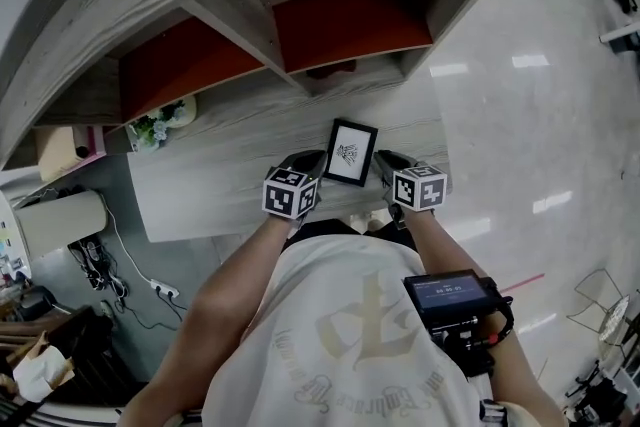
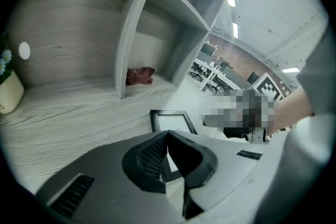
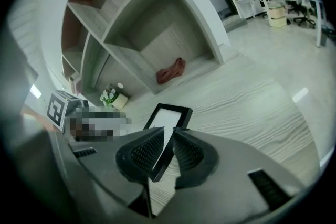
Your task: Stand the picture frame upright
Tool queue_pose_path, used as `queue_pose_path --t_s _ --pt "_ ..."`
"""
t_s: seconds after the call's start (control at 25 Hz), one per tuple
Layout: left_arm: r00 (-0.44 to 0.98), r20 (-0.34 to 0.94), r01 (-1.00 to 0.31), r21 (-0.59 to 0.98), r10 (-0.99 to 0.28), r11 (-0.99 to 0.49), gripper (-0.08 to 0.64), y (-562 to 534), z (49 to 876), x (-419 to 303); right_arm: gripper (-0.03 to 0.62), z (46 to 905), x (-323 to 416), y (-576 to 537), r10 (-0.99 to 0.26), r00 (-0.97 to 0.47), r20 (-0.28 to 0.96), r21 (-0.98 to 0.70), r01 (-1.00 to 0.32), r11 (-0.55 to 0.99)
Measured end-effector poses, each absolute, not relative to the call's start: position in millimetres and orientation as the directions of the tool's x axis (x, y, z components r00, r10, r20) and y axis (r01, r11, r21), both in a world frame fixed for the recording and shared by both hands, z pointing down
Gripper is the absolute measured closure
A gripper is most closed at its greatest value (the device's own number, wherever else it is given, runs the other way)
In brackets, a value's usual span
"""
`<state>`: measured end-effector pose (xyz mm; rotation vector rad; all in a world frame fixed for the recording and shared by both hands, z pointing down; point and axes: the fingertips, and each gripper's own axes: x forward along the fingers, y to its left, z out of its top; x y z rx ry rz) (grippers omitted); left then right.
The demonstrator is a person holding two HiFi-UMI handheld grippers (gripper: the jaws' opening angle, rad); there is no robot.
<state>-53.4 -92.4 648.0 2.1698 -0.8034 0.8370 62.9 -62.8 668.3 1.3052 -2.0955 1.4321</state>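
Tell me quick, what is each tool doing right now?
Left tool: closed on the picture frame.
Right tool: open, with the picture frame's edge between its jaws but not squeezed.

The surface (image 1: 220, 185) is pale, matt wood grain. The picture frame (image 1: 352, 152) has a smooth black border round white paper. The floor (image 1: 520, 135) to the right shines glossy.

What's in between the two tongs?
The picture frame, with the left tongs and right tongs at its two sides; the head view shows it.
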Motion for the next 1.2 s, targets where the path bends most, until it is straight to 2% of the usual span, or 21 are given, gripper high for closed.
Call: queue_pose_path --t_s 0.08,0.12,0.16,0.32,0.36,0.44,0.52,0.72,0.8,0.96,1.08,1.2 --pt "0.601 0.75 -0.724 0.364 -0.277 -0.587 0.543 -94 654 -53 0.534 675 62 -62 -0.503 -0.55 0.667 -0.609 -0.791 0.058" --pt "0.598 0.756 -0.723 0.365 -0.266 -0.587 0.508 -95 658 -53 0.508 678 61 -62 -0.499 -0.549 0.671 -0.614 -0.788 0.042" --pt "0.595 0.761 -0.722 0.365 -0.258 -0.587 0.506 -96 661 -54 0.502 681 60 -63 -0.495 -0.547 0.675 -0.617 -0.787 0.029" --pt "0.579 0.78 -0.725 0.36 -0.236 -0.587 0.503 -103 673 -53 0.502 689 57 -66 -0.49 -0.532 0.69 -0.618 -0.786 -0.018" --pt "0.575 0.786 -0.725 0.362 -0.227 -0.585 0.471 -103 676 -52 0.502 692 58 -66 -0.488 -0.528 0.695 -0.618 -0.786 -0.029" --pt "0.565 0.799 -0.728 0.363 -0.207 -0.582 0.462 -103 681 -50 0.464 695 58 -65 -0.477 -0.525 0.705 -0.619 -0.784 -0.051" --pt "0.55 0.815 -0.731 0.363 -0.184 -0.578 0.422 -102 687 -48 0.462 695 57 -66 -0.471 -0.528 0.707 -0.624 -0.778 -0.066" --pt "0.512 0.848 -0.735 0.347 -0.14 -0.583 0.417 -102 700 -44 0.459 702 53 -67 -0.446 -0.515 0.732 -0.604 -0.794 -0.075" --pt "0.489 0.861 -0.742 0.327 -0.138 -0.585 0.417 -103 703 -44 0.423 702 50 -69 -0.436 -0.515 0.738 -0.598 -0.799 -0.069" --pt "0.476 0.87 -0.744 0.319 -0.13 -0.587 0.417 -105 706 -39 0.424 702 50 -72 -0.421 -0.478 0.771 -0.546 -0.836 -0.051" --pt "0.461 0.878 -0.746 0.305 -0.13 -0.593 0.416 -104 710 -37 0.462 707 50 -72 -0.401 -0.425 0.812 -0.472 -0.881 -0.022" --pt "0.435 0.889 -0.752 0.271 -0.144 -0.602 0.416 -104 710 -37 0.466 709 50 -71 -0.394 -0.388 0.833 -0.425 -0.905 -0.007"
